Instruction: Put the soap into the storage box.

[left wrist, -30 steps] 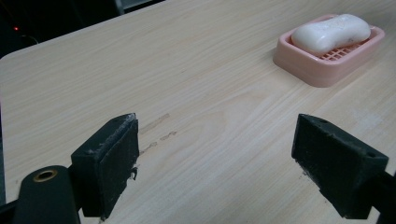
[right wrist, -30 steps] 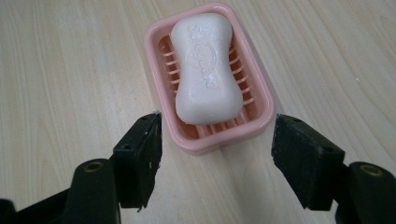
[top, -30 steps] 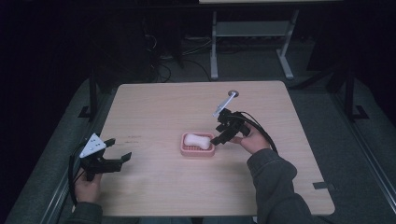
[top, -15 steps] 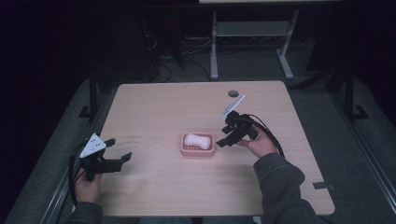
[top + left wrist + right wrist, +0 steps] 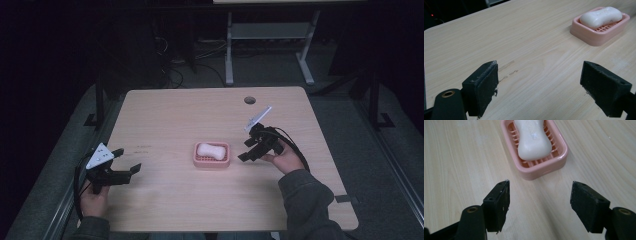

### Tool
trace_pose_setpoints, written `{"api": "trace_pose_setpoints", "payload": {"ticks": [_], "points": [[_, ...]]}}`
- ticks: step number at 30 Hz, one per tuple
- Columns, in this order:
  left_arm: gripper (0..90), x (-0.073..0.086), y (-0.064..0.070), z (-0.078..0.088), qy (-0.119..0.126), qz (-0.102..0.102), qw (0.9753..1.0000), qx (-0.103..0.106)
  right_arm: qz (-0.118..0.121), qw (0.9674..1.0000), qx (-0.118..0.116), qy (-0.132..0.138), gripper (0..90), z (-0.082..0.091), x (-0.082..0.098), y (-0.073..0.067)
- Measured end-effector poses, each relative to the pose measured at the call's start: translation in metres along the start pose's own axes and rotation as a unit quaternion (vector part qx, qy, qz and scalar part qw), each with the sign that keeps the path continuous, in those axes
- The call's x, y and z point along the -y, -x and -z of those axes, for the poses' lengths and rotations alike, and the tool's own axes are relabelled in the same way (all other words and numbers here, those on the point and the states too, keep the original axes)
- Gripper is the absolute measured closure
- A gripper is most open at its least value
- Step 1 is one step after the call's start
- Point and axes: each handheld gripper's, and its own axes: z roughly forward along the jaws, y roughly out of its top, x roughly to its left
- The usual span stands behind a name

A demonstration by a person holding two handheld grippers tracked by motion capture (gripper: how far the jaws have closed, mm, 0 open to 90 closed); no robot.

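- High view, left side: the left hand-held gripper [image 5: 127, 170] hangs low over the near-left part of the desk [image 5: 165, 112], jaws spread wide, nothing between them. It points across the desk toward the soap dish [image 5: 212, 155] and lies well apart from it.
- Left gripper view: both black pads [image 5: 482, 86] are bare; bare wood with a few faint scuffs [image 5: 507, 68] lies between them. The soap dish [image 5: 600, 31] sits far off at the upper right.
- Centre: the soap dish is a pink, slotted tray with rounded corners. It rests flat near the middle of the desk.
- Bar of soap [image 5: 210, 150]: white, waisted, with rounded ends, lying lengthwise inside the soap dish and resting on the slats. Faint lettering is pressed into its top; unreadable.
- Right side: the right hand-held gripper [image 5: 249, 150] stands just beside the dish's right edge, not touching it. Its jaws have just been opening and now stand moderately wide, with nothing held.
- Right gripper view: the soap dish [image 5: 554, 162] and bar of soap [image 5: 534, 138] lie just ahead of the open pads [image 5: 500, 202], clear of them.
- Progress, as judged: the soap is seated in its dish, so placement looks complete; only clearing the right hand-held gripper remains.
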Motion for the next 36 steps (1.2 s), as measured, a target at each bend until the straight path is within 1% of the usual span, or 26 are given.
{"api": "trace_pose_setpoints", "payload": {"ticks": [3, 5, 7, 8, 9, 11, 13, 14, 15, 17, 22, 24, 26, 27, 28, 36], "points": [[14.5, 0.0, 0.0, 0.0, -0.001, -0.001, 1.0, 0.0, -0.005, 1.0, 0.0, 0.005, 31.3, 0.002, 0.006, 0.001], [14.5, 0.0, 0.0, 0.0, -0.003, -0.001, 1.0, -0.001, -0.014, 0.9999, -0.003, 0.0, 30.0, 0.003, 0.009, 0.001], [14.5, 0.0, 0.0, 0.0, -0.002, -0.001, 1.0, -0.001, -0.011, 0.9999, -0.001, 0.001, 30.0, 0.005, 0.012, 0.002], [14.5, 0.0, 0.0, 0.0, -0.002, -0.001, 1.0, -0.001, -0.016, 0.9999, -0.002, 0.001, 30.0, 0.006, 0.012, 0.001], [14.5, 0.0, 0.0, 0.0, 0.0, -0.001, 1.0, -0.001, -0.013, 0.9999, 0.002, 0.006, 30.1, 0.007, 0.015, 0.0], [14.5, 0.0, 0.0, 0.0, -0.002, -0.001, 1.0, -0.001, -0.019, 0.9998, 0.002, 0.007, 30.1, 0.008, 0.019, 0.0], [14.5, 0.0, 0.0, 0.0, 0.0, -0.001, 1.0, -0.001, -0.019, 0.9998, 0.002, 0.011, 30.1, 0.008, 0.025, 0.0], [14.5, 0.0, 0.0, 0.0, -0.001, -0.001, 1.0, -0.001, -0.027, 0.9996, -0.001, 0.009, 30.1, 0.009, 0.027, 0.0], [14.5, 0.0, 0.0, 0.0, -0.002, -0.002, 1.0, -0.001, -0.029, 0.9996, -0.002, 0.006, 30.0, 0.008, 0.029, 0.0], [14.5, 0.0, 0.0, 0.0, -0.002, -0.002, 1.0, -0.001, -0.025, 0.9996, 0.001, 0.01, 30.1, 0.009, 0.033, -0.001], [14.5, 0.0, 0.0, 0.0, 0.0, -0.003, 1.0, -0.001, -0.034, 0.9993, -0.002, 0.016, 30.1, 0.011, 0.042, -0.003], [14.5, 0.0, 0.001, 0.0, 0.0, -0.001, 1.0, 0.0, -0.039, 0.9992, -0.004, 0.012, 29.8, 0.012, 0.044, -0.004], [14.5, 0.0, 0.001, 0.0, -0.002, -0.003, 1.0, 0.0, -0.036, 0.9992, 0.0, 0.015, 30.0, 0.014, 0.047, -0.005], [14.5, 0.0, 0.0, 0.0, -0.004, -0.005, 1.0, 0.0, -0.039, 0.9991, -0.001, 0.017, 29.9, 0.015, 0.048, -0.006], [14.5, 0.0, 0.001, 0.0, -0.001, -0.002, 1.0, 0.0, -0.038, 0.9991, -0.001, 0.018, 29.9, 0.016, 0.049, -0.007], [14.5, 0.0, 0.001, 0.0, -0.002, -0.003, 1.0, 0.0, -0.045, 0.9987, 0.001, 0.022, 29.9, 0.019, 0.065, -0.012]]}}
